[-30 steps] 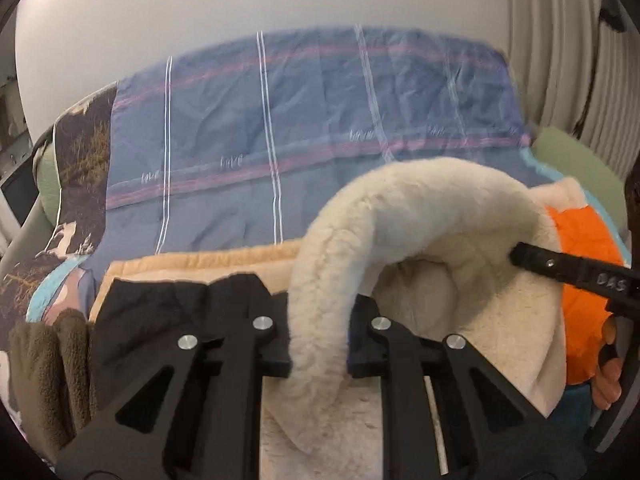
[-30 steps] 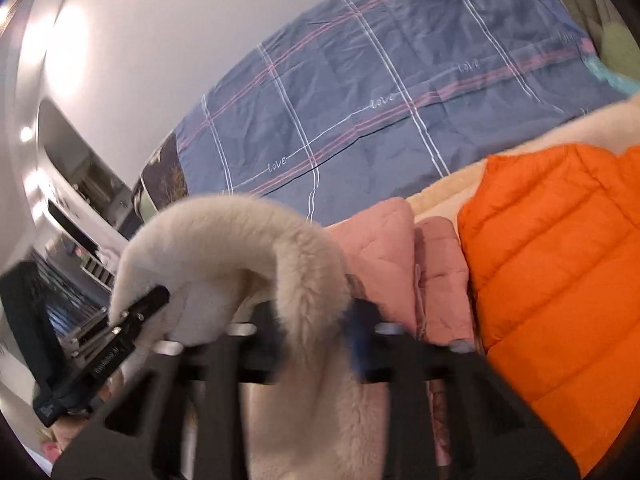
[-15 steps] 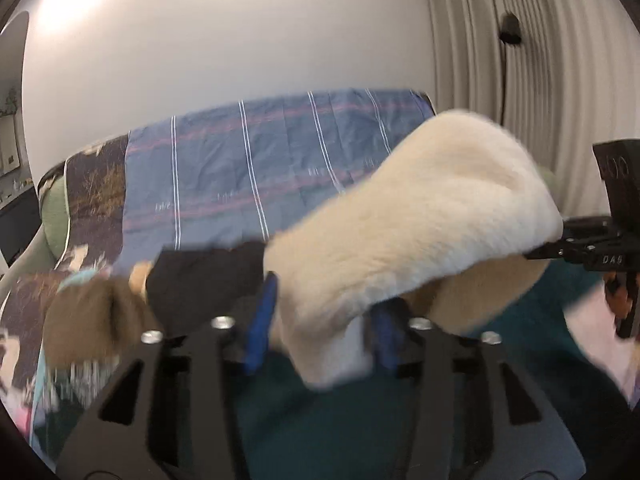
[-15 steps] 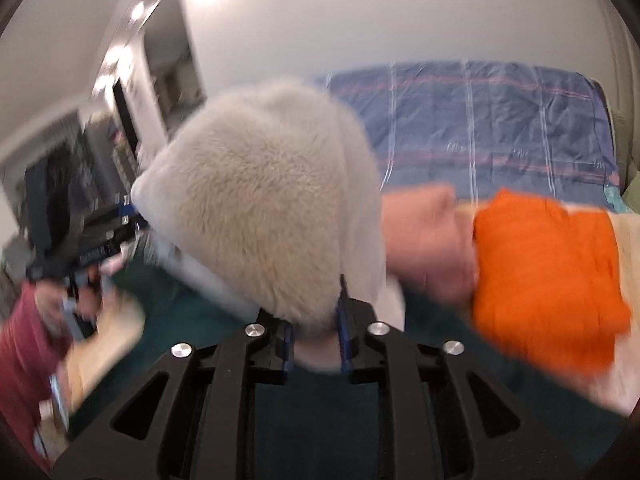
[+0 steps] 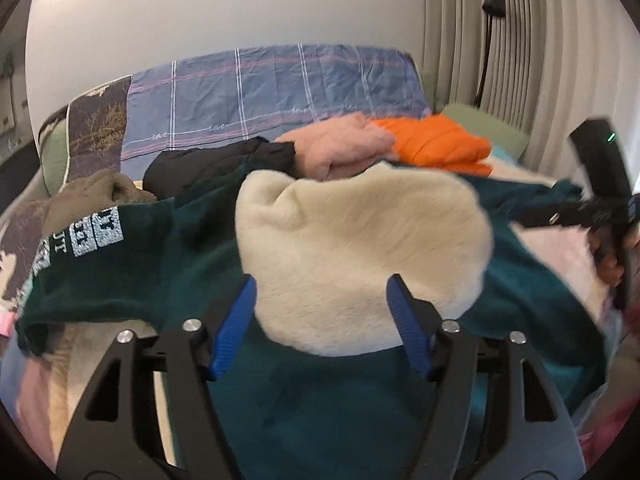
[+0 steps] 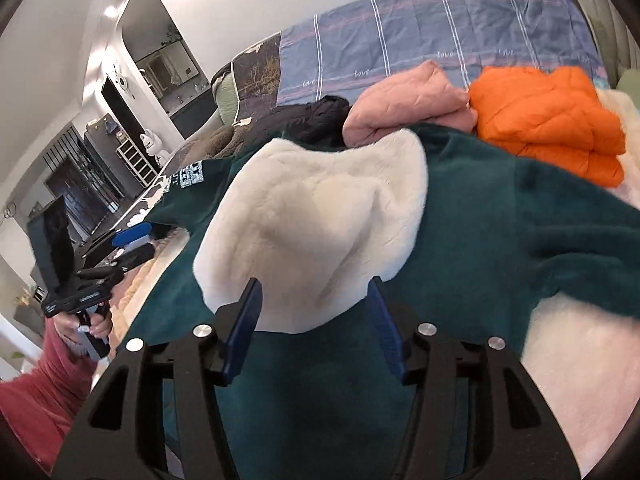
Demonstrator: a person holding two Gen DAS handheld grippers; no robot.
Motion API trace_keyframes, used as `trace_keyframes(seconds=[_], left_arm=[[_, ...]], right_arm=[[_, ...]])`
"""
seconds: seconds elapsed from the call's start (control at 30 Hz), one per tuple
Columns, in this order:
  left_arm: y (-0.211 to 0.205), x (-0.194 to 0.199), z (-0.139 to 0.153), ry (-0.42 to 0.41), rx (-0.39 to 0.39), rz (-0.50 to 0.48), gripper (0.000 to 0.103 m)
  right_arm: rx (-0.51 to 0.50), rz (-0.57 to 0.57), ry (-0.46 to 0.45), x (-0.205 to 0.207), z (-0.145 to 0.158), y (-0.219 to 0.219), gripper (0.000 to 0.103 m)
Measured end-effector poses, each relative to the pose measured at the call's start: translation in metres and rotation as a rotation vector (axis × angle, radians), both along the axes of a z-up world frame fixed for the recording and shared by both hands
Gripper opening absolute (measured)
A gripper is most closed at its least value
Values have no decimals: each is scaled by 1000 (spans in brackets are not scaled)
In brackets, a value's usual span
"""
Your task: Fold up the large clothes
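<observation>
A cream fluffy garment lies bunched on a dark green sweater spread over the bed. My left gripper has its jaws opening, and the near edge of the cream garment sits between the blue pads without being pinched. My right gripper is opening too, with the same garment's other edge loose between its pads. Each gripper shows at the side of the other's view: the right gripper and the left gripper.
Folded orange puffer, pink and black jackets lie behind on the blue plaid sheet. An olive fleece lies at left. A person's red sleeve is at lower left. Pale blankets cover the near bed.
Both grippers swung the cream garment across and set it onto the green sweater. Their jaws went from shut on it to spread apart, letting it go.
</observation>
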State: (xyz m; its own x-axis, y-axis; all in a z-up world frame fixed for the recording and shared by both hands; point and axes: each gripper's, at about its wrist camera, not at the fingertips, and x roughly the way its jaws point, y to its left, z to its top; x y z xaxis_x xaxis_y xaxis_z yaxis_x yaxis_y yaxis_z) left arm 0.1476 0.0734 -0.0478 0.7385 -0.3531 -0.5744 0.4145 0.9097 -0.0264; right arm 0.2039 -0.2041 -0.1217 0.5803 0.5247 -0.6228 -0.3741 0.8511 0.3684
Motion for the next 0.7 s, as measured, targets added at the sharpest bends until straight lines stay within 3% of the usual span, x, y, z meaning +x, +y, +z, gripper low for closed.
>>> trace_keyframes(seconds=[0.1, 0.23, 0.37, 0.43, 0.53, 0.7], left_arm=[[-2, 8, -2, 23, 1, 25, 85], [-12, 31, -31, 148, 0, 31, 89], [-23, 66, -87, 239, 115, 81, 92], [-20, 82, -111, 314, 113, 100, 92], [-1, 76, -88, 295, 32, 105, 91], [32, 88, -34, 204, -99, 108, 91]], right_arm=[[-3, -17, 30, 9, -8, 5, 66], [37, -4, 128, 23, -34, 11, 67], [-137, -40, 225, 38, -77, 36, 67], [-196, -26, 217, 39, -88, 42, 67], [-195, 56, 152, 29, -66, 37, 67], [45, 10, 90, 57, -14, -14, 79]])
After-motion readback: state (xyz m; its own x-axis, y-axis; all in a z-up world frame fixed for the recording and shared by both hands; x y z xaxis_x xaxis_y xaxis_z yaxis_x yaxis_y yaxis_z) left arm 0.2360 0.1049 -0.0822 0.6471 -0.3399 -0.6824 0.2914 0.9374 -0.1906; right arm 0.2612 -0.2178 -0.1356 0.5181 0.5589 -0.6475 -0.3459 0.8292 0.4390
